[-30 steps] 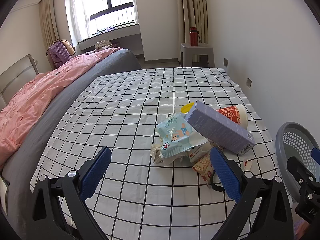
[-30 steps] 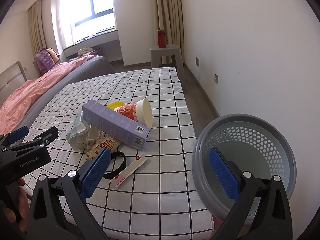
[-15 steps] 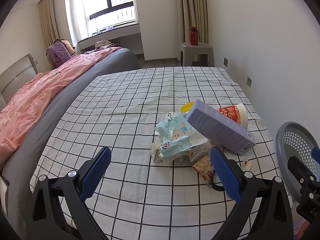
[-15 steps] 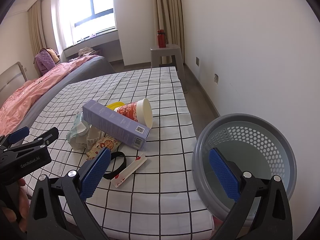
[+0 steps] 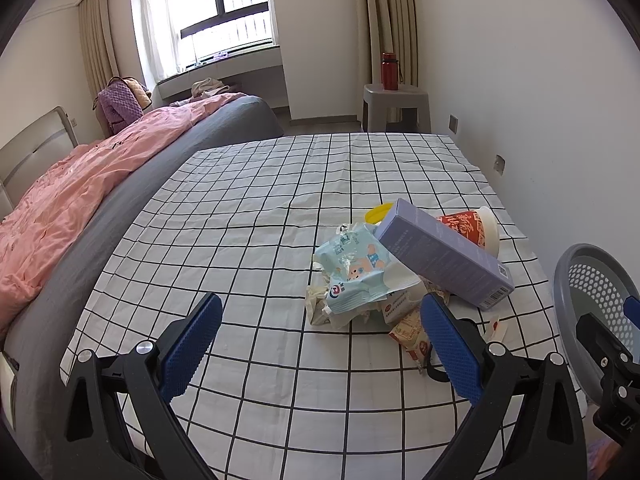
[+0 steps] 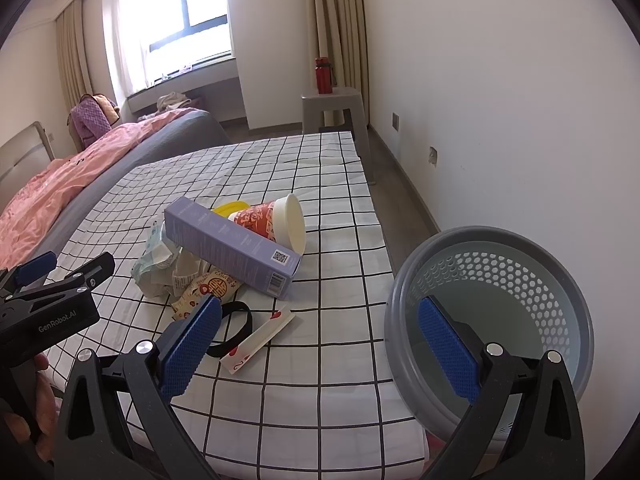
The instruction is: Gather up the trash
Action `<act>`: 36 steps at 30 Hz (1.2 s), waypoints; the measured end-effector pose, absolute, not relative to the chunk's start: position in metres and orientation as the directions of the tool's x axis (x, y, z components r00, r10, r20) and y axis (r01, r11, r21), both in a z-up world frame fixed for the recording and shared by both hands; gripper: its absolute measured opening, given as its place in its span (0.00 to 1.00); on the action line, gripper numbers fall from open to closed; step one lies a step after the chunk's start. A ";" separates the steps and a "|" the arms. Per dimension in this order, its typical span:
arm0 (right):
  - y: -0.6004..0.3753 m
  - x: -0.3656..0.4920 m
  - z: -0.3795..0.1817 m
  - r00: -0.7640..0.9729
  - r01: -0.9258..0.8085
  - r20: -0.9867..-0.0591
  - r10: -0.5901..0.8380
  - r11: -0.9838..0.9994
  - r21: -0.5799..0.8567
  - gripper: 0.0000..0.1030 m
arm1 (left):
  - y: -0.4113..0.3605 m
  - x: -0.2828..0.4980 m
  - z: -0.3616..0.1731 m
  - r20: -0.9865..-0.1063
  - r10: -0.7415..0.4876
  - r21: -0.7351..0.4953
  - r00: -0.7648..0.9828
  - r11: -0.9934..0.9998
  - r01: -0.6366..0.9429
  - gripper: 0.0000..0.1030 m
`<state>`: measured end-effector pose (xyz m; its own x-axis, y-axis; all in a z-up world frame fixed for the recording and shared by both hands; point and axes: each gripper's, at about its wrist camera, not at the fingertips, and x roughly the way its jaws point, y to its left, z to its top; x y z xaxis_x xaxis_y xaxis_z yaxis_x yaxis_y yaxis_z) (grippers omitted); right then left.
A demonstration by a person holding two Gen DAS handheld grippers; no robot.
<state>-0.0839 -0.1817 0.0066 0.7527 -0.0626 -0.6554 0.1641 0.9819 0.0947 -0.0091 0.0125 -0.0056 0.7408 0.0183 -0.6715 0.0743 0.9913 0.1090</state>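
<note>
Trash pile on the bed
Left gripper (image 5: pixel 320 340) and right gripper (image 6: pixel 316 344) gape empty; grey basket (image 6: pixel 400 300) beside purple box (image 6: pixel 228 244).

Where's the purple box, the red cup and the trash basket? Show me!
purple box (image 6: pixel 228 240), right wrist view, on its long side face.
red cup (image 6: pixel 260 220), right wrist view, on its printed red wall.
trash basket (image 6: pixel 520 276), right wrist view, on its holey inner wall.

Left gripper (image 5: pixel 320 344), right gripper (image 6: pixel 318 344): jaws agape.
</note>
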 end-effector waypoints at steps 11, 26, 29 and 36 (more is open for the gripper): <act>-0.180 -0.082 0.001 0.735 0.143 -0.677 -0.038 0.985 0.100 0.94 | 0.028 -0.006 -0.009 -0.677 0.044 0.114 0.735 0.993 0.045 0.92; -0.171 -0.060 -0.026 0.610 -0.034 -0.783 0.124 0.991 0.131 0.94 | 0.069 -0.003 -0.015 -0.693 0.102 0.116 0.714 0.993 -0.029 0.92; -0.170 -0.052 -0.033 0.576 -0.087 -0.804 0.147 0.989 0.119 0.94 | 0.075 -0.003 -0.017 -0.701 0.105 0.107 0.705 0.993 -0.041 0.92; -0.159 -0.024 -0.052 0.486 -0.241 -0.837 0.253 0.959 0.150 0.94 | 0.083 -0.003 -0.021 -0.715 0.108 0.088 0.691 0.994 -0.064 0.92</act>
